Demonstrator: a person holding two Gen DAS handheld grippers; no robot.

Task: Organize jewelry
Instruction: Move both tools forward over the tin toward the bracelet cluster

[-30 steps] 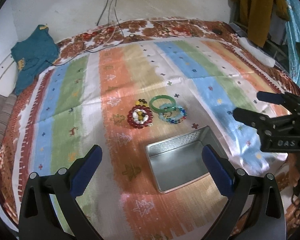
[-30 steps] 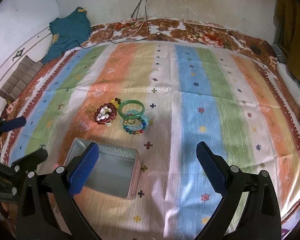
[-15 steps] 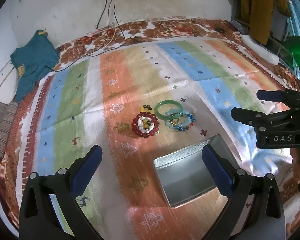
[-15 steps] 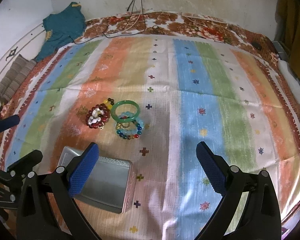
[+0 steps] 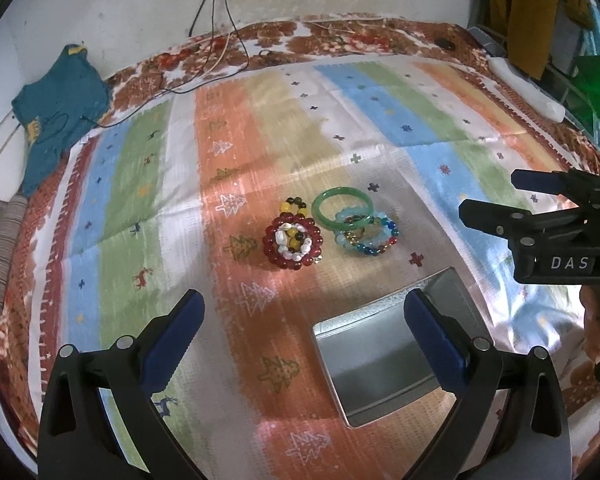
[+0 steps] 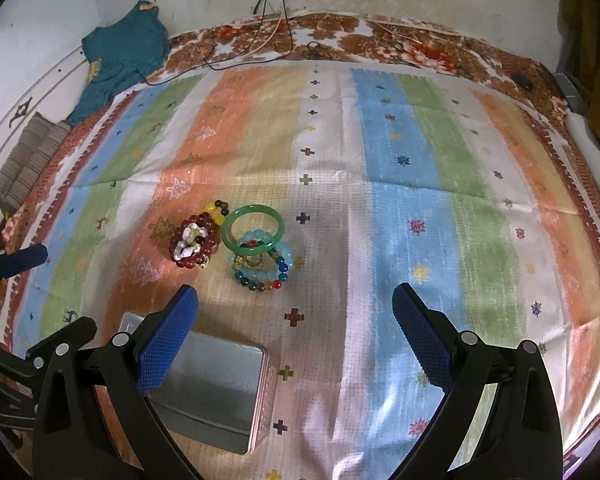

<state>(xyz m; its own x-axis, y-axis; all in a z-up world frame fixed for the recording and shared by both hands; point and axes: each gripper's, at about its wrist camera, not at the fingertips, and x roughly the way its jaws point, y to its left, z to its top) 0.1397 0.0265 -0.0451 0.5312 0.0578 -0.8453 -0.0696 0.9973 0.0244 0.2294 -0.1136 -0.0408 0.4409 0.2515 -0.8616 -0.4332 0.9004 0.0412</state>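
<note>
A pile of jewelry lies mid-cloth: a green bangle, a red and white bead bracelet, and a light blue and multicoloured bead bracelet. An open, empty metal tin stands nearer me. My left gripper is open above the cloth, its right finger over the tin. My right gripper is open and empty, short of the jewelry; it also shows in the left wrist view.
The striped cloth covers a bed with a floral sheet. A teal garment lies at the far left corner, cables hang from the wall, and folded striped fabric lies at the left edge.
Both grippers have moved forward and lower toward the jewelry, which now appears larger and nearer. Both stay open and empty. The jewelry and tin have not moved.
</note>
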